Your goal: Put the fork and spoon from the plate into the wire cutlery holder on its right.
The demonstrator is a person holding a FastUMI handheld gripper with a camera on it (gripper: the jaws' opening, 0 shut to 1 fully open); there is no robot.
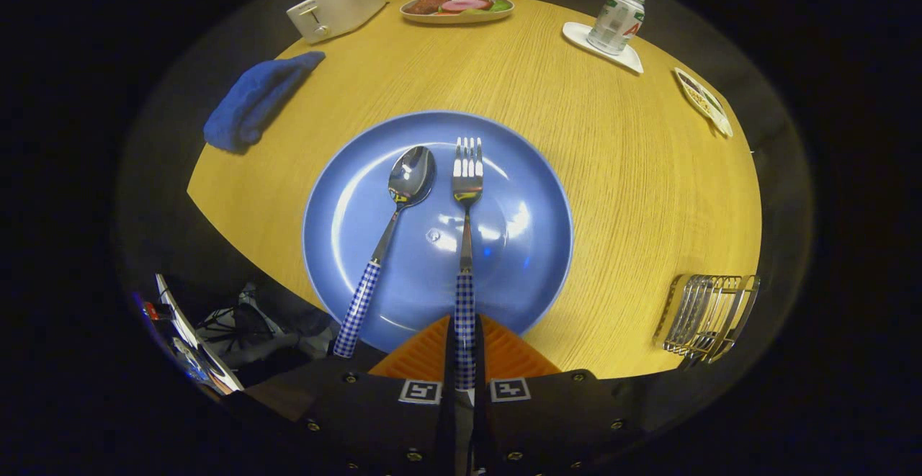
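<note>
A blue plate (536, 260) rests on the round wooden table (634, 173) just ahead of my fingers. On it a spoon (409, 177) and a fork (467, 173) lie side by side, heads pointing away, both with blue-checked handles. The spoon is to the left and its handle sticks out over the plate's near rim. My gripper (464, 332) is shut on the fork's handle, which runs straight between the two fingers. The fork looks to be lying on the plate still. The wire cutlery holder (709, 314) stands to the right of the plate near the table's edge.
Beyond the plate to the left lies a folded blue cloth (256, 98). At the far side stand a white toaster (337, 6), a plate of food (457, 6), a can (616, 21) on a white coaster and a small dish (704, 101). Cables and clutter (216, 332) lie below the table's near left edge.
</note>
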